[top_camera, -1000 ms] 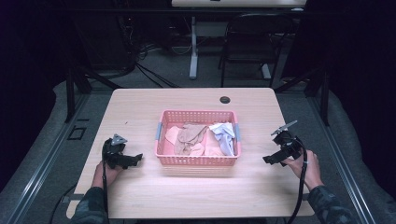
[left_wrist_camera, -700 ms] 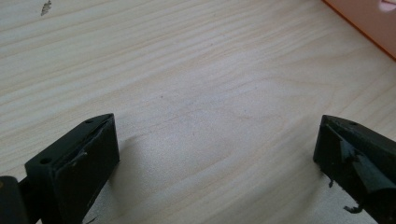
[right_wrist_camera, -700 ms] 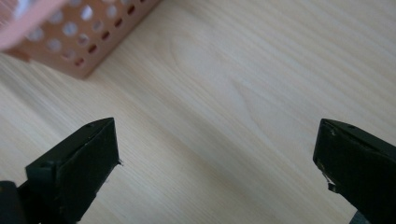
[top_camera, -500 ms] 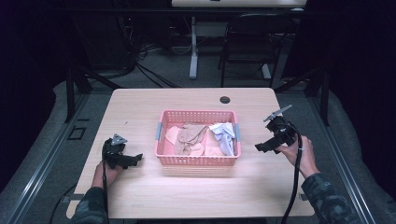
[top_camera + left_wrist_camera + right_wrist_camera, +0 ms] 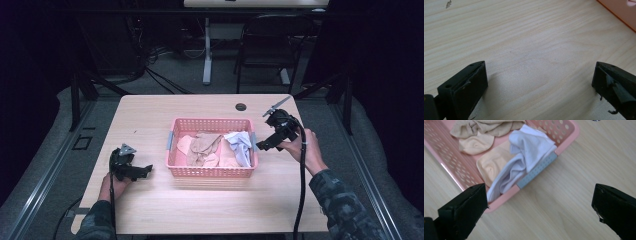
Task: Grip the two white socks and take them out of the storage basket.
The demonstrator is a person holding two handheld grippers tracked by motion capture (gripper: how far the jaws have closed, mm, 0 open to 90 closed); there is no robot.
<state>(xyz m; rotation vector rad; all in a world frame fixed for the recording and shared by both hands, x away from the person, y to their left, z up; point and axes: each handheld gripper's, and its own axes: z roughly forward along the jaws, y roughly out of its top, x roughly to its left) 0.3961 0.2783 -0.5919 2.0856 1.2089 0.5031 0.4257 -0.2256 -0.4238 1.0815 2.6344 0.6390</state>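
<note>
White sock [image 5: 529,152] unmoved, right tongs [image 5: 264,145] nearer basket [image 5: 210,172]

High view: fixed above, looks fwd/down on whole table [image 5: 150,210]. Left gripper view: close, down on bare wood. Right gripper view: close over basket [image 5: 570,135] corner, shared w/ high view.

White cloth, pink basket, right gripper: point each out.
white cloth [image 5: 531,147], right gripper view, middle of its folds.
pink basket [image 5: 210,172], high view, near wall.
right gripper [image 5: 263,145], high view, between its fingertips.
</note>
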